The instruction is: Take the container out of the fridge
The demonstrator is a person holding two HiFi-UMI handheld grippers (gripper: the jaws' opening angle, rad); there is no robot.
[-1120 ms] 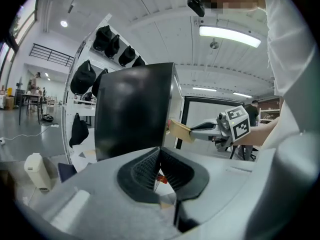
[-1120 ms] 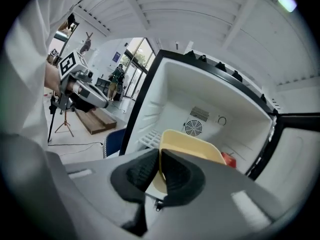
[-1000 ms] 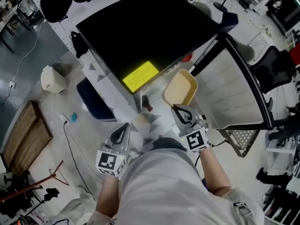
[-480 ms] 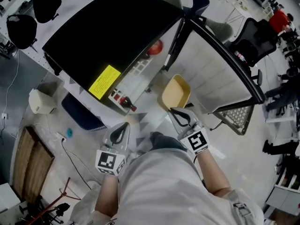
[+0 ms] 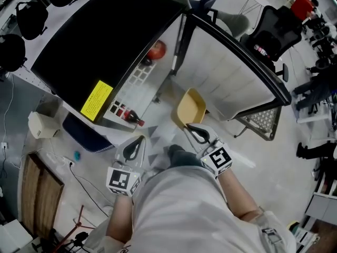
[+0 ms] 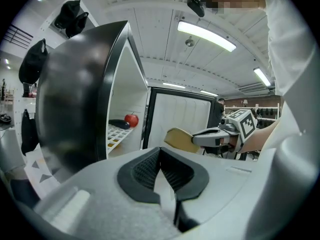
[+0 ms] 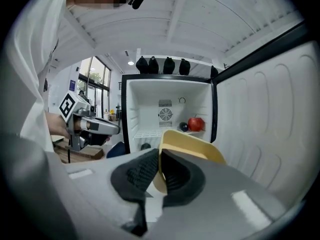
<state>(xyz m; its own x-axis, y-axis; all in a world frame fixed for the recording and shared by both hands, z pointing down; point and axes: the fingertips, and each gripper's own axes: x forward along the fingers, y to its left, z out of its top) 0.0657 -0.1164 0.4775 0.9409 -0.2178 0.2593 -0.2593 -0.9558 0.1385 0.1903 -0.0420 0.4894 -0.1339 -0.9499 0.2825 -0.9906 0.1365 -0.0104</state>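
Pale workshop floor (image 5: 295,157) surrounds a black, boxy fridge (image 5: 105,51) at the upper left of the head view. Its door (image 5: 237,73), with a smooth moulded white liner, stands wide open toward the upper right. Inside, white gridded shelves (image 5: 137,77) carry a glossy red apple (image 5: 156,50).

By my reading the main job is nearly done. The container (image 5: 190,108), a shallow tan plastic tray with rounded corners, hangs at centre frame, outside the cabinet and in front of the open door. The right gripper (image 5: 190,128) has its ribbed black fingers (image 7: 177,176) pinched on the tray's near rim. The left gripper (image 5: 140,141), lower left of centre, has its fingers (image 6: 145,171) closed together on nothing. What remains, it seems, is carrying the tray clear and setting it down.
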